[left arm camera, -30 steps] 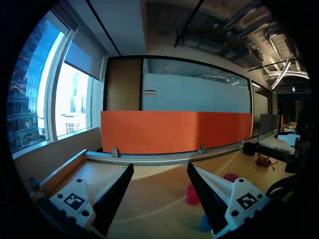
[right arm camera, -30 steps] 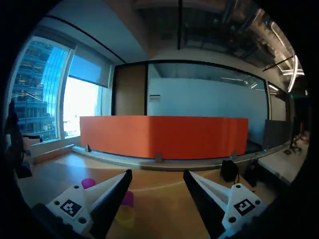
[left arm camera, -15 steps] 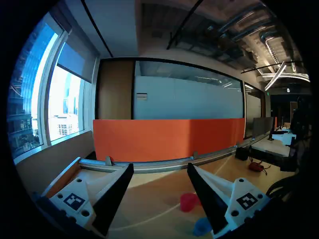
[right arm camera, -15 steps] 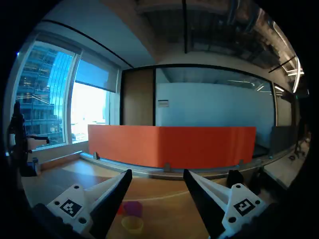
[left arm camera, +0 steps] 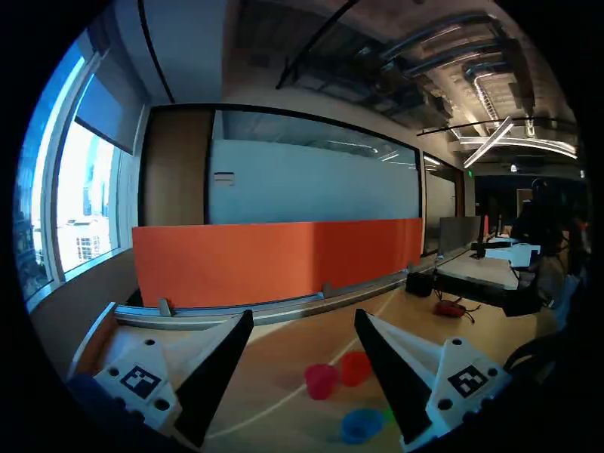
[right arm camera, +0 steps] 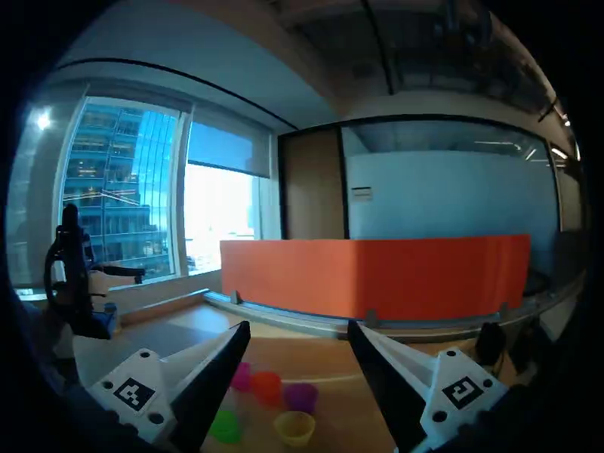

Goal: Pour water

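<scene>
Orange board (left arm camera: 279, 260) stands at the back of the wooden surface (left arm camera: 287, 355). Both cameras have turned a bit, so more cups show now than a moment ago. Between the fingers of the left tool (left arm camera: 302, 313) sit a pink cup (left arm camera: 321, 380), a red cup (left arm camera: 355, 368) and a blue cup (left arm camera: 362, 425). The right tool (right arm camera: 297, 325) looks at a purple cup (right arm camera: 300, 395), a yellow cup (right arm camera: 294, 427) and a green cup (right arm camera: 224, 425). Both tools are wide open and hold nothing. The hands seem to be lining up on the cups, so pouring has not begun. Which cup has water is not clear.
</scene>
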